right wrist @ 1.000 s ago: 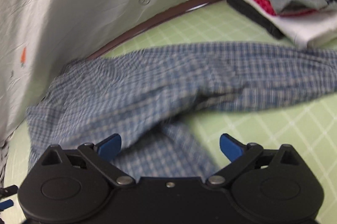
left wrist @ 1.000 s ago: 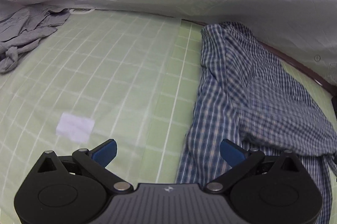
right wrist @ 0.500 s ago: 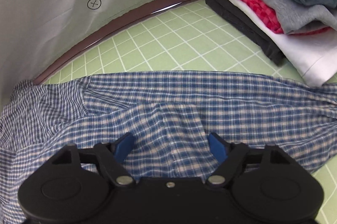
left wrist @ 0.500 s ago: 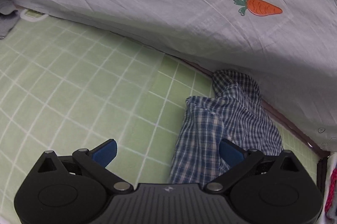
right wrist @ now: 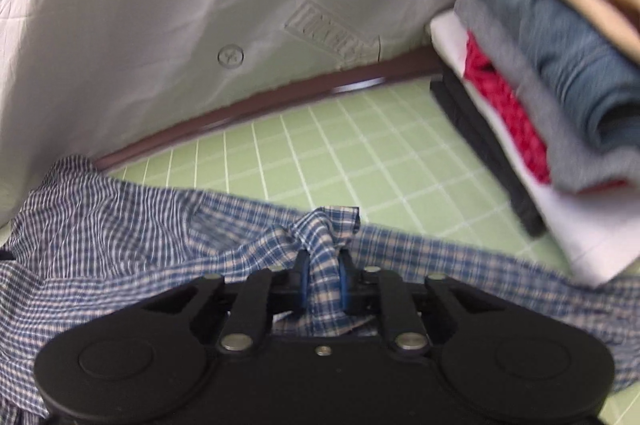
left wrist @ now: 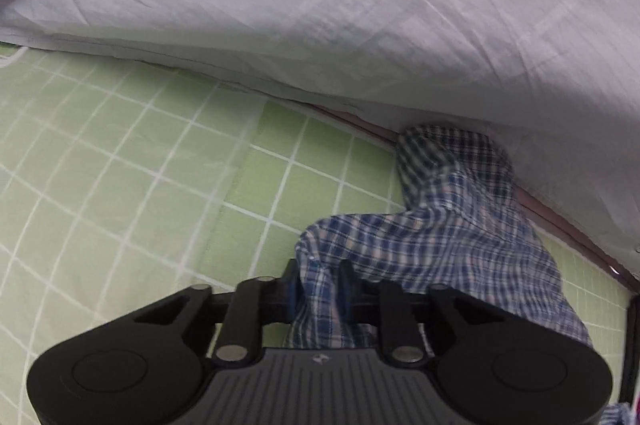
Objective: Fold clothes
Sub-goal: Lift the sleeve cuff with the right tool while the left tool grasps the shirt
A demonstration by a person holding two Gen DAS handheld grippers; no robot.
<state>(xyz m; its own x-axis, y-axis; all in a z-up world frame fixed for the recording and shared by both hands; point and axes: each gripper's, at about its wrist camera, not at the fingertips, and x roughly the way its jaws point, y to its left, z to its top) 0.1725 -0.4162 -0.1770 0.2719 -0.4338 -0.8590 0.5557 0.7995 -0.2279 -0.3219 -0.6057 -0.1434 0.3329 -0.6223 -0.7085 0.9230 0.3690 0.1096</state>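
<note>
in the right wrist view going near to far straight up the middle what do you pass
right gripper, jaws closing on a bunched fold → blue plaid shirt → green grid sheet → brown rail → white printed cloth

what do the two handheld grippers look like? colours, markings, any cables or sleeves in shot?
The left gripper has a black linkage body, two round black side housings, silver pivot pins, blue pads and a ribbed grey centre plate with a small white logo. The right gripper has the same black frame, silver pins and blue pads, but a plain black centre with one small screw. No cables, hands or sleeves show.
</note>
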